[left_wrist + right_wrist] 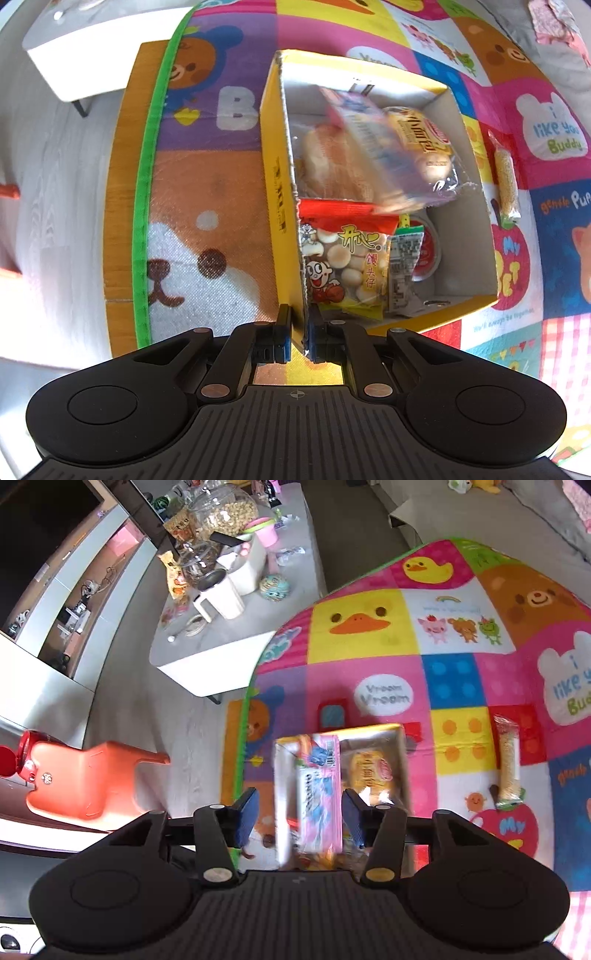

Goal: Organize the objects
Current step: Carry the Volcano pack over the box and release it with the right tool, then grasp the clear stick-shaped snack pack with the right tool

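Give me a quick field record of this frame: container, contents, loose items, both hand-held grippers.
container: yellow cardboard box, open top, on the patchwork play mat
contents: red-topped snack bag, bread pack, yellow snack bag, red-lidded cup
in transit: pink wafer pack, blurred, over the box, between the right pads without contact
loose items: long cracker stick pack on the mat beside the box
left hand-held gripper: shut on the box's near wall
right hand-held gripper: open, above the box
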Motion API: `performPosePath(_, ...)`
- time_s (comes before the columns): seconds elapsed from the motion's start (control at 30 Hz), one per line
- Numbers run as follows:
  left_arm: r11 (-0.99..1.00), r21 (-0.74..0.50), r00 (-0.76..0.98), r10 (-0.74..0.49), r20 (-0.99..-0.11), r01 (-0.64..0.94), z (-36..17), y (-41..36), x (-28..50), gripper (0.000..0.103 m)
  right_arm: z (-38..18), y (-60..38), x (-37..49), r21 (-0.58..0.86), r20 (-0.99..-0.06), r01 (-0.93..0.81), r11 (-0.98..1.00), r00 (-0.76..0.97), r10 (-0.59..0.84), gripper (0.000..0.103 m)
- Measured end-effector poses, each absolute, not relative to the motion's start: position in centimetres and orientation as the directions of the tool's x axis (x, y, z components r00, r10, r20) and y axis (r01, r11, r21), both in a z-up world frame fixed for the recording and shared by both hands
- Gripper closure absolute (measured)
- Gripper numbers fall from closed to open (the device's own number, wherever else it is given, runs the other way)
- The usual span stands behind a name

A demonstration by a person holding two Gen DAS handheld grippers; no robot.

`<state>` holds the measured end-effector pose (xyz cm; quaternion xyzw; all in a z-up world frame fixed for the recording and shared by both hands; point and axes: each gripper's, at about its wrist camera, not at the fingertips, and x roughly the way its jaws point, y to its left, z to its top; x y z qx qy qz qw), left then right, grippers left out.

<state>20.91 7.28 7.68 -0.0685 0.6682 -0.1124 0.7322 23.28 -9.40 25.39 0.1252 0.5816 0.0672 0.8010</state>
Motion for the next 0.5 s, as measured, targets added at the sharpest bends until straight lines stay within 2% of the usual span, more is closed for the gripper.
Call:
performPosePath(0.1,0.967,-0.247,0.073,-0.251,-0.965,0.06,7.6,7.3,21.1,0.093,24.0,-12.1,21.1,0.226,-0.937,0.062,0.972,0.289,0.199,0.045)
performPosePath(0.23,0.97,-0.236,0.065,-0.239,-0.969,0.051,7.7,7.1,21.2,0.093,20.8,-17.5,17.3,0.139,-0.97,0.136,0.981,0.22,0.107,0.044)
performPosePath(0.5,0.981,-0.193,0.073,-0.195,-0.978,0.024,8.1,6.5,21.1,0.094,16.2,-26.6,16.1,0.106,-0.981,0.245,0.964,0.183,0.061,0.044)
